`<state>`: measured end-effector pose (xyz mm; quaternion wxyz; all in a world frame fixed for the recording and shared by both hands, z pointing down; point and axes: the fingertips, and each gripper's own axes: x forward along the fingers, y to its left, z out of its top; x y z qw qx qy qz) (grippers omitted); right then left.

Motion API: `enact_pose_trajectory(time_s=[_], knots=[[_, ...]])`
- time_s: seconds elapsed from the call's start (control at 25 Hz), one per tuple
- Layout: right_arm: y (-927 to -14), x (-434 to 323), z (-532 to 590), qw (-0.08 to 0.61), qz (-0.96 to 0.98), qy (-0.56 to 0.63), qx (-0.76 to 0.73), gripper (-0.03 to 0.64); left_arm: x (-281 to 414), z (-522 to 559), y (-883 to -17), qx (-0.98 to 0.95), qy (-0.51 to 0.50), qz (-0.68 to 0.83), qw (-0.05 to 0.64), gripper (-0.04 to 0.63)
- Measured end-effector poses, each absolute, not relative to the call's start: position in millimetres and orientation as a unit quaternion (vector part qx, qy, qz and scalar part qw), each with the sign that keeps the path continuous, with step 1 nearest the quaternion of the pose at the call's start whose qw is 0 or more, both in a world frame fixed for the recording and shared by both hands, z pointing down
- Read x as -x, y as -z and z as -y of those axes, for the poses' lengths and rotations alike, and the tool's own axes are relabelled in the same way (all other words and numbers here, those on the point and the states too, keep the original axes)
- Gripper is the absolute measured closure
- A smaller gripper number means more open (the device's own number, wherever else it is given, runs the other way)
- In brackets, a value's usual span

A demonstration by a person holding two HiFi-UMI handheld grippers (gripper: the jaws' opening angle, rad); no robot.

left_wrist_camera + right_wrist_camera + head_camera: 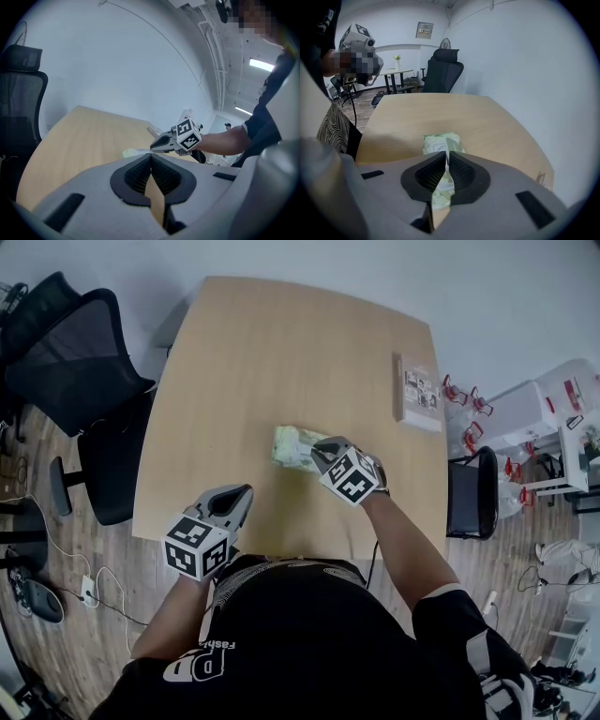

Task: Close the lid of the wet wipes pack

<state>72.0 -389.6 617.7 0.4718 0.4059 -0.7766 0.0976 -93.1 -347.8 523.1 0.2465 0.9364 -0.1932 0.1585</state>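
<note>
Wooden table (281,352), one green wipes pack (292,447)

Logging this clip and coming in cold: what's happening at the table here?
A person at a wooden table holds a gripper in each hand. The right gripper is down on the green wet wipes pack. Its jaws are closed on what looks like the raised lid, so the lid is not yet shut. The left gripper is shut and empty, held by the table's near edge, clear of the pack.
</note>
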Motion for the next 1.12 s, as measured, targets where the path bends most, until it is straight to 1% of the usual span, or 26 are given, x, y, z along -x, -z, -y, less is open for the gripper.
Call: enact_pose_trajectory(time_s=[0.48, 0.68, 1.12], knots=[[-637, -63, 379, 0.488, 0.776, -0.103, -0.386, 0.586, 92, 352, -527, -0.935, -0.162, 0.191, 0.251, 0.578], [-645, -61, 373, 0.487, 0.777, -0.112, -0.382, 0.586, 93, 352, -531, -0.931, -0.161, 0.193, 0.264, 0.578], [-658, -59, 371, 0.492, 0.774, -0.119, -0.380, 0.592, 95, 350, -532, -0.931, -0.163, 0.197, 0.262, 0.578]])
